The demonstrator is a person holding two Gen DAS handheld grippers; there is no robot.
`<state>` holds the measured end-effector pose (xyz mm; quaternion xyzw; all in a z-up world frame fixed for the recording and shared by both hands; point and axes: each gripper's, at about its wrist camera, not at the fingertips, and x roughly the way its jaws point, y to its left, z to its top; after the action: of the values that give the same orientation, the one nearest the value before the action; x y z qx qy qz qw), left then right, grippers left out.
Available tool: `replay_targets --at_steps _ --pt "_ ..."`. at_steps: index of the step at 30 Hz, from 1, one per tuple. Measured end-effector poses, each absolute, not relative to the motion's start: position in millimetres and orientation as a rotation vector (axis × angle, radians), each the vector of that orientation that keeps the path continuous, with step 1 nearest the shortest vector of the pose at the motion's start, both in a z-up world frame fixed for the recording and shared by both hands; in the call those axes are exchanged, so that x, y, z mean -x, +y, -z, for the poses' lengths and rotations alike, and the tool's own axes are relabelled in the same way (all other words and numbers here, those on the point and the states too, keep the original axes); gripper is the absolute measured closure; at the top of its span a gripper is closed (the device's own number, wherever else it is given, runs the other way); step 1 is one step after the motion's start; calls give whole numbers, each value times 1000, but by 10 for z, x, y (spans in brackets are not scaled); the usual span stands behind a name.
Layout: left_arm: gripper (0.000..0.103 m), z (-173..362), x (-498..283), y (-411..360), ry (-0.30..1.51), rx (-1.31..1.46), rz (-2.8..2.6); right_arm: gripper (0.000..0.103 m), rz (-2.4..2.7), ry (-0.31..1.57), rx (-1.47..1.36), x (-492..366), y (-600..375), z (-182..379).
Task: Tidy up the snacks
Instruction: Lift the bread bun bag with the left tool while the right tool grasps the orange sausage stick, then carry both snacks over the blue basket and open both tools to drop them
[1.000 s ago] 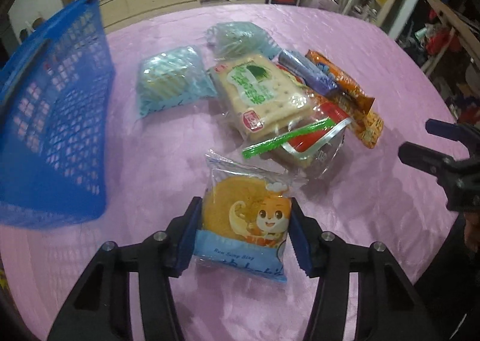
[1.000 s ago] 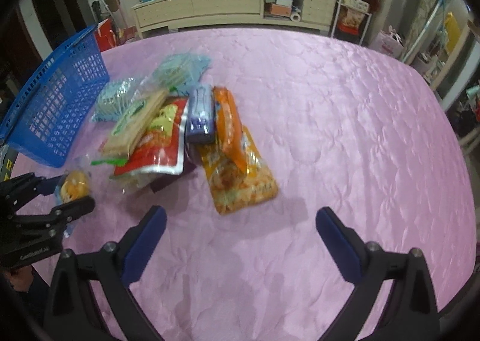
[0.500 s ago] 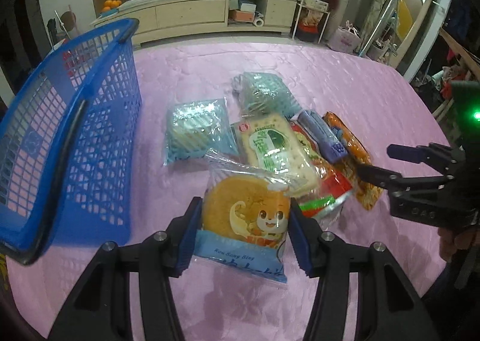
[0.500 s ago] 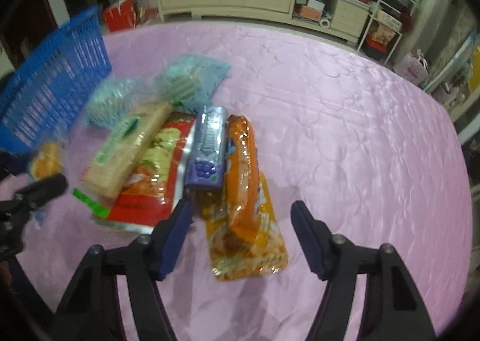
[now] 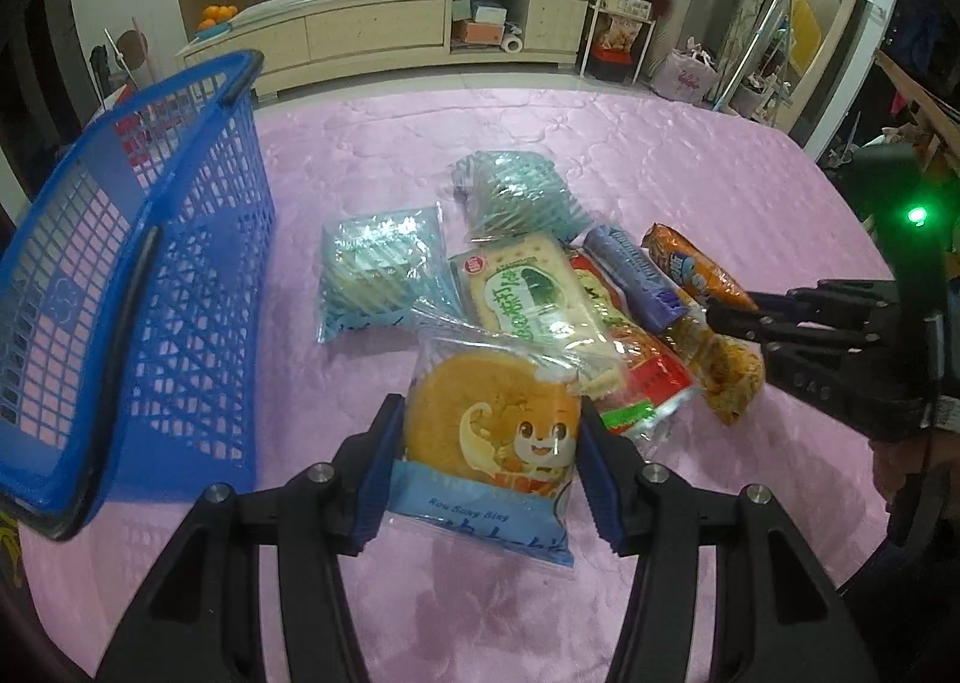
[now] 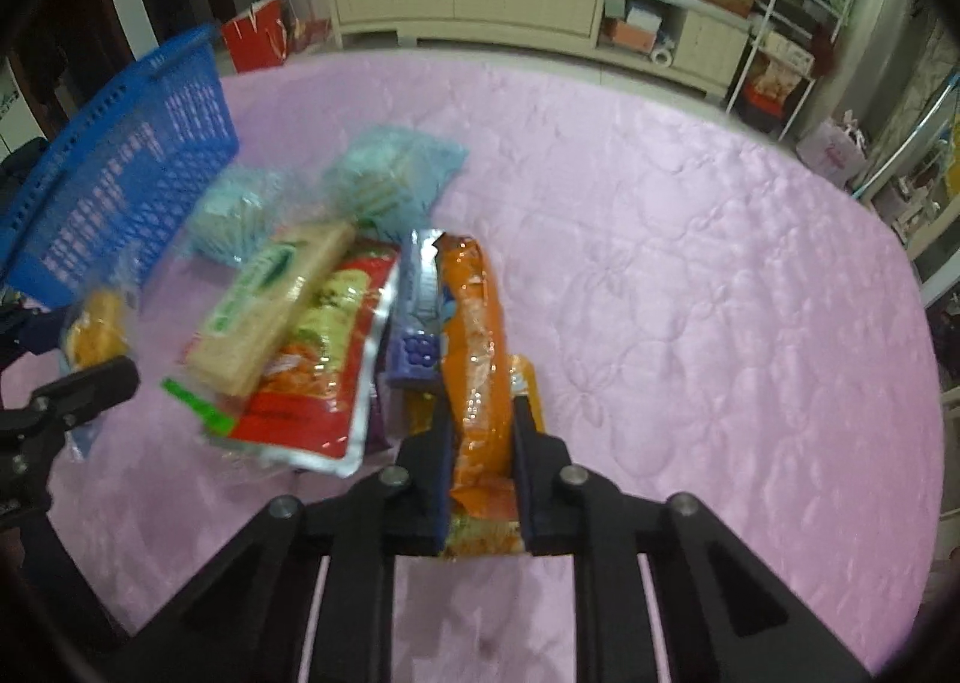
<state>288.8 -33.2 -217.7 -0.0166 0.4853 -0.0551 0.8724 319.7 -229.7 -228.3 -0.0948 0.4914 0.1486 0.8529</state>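
Between the right gripper (image 6: 480, 443) pads, just closed, an orange snack pack (image 6: 474, 323) is pinched, its long side pointing away, beside a purple pack (image 6: 417, 311). A cake packet (image 5: 489, 431) is squeezed by the left gripper (image 5: 486, 467), near the blue basket (image 5: 120, 275).

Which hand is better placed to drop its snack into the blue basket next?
Left. The left tool is shut on the cake packet right beside the blue basket. The right tool has just been closing on the orange packet, farther away across the pile.
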Motion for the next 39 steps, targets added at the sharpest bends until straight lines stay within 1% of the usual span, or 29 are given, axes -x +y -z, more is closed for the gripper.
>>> replay_targets --at_steps 7,10,22,31,39 --pt "51 1891 -2648 -288 964 48 120 82 -324 976 197 -2847 -2255 1872" --pt "51 1724 -2531 -249 931 31 98 82 -345 982 163 -2735 -2196 1735" --pt "51 1116 -2054 208 824 40 78 82 -372 886 152 -2283 -1784 1122" --pt "51 789 -1839 726 770 3 53 82 -438 835 179 -2187 -1221 819" --pt "51 696 -1808 1152 764 5 35 82 -512 810 227 -2249 -660 715"
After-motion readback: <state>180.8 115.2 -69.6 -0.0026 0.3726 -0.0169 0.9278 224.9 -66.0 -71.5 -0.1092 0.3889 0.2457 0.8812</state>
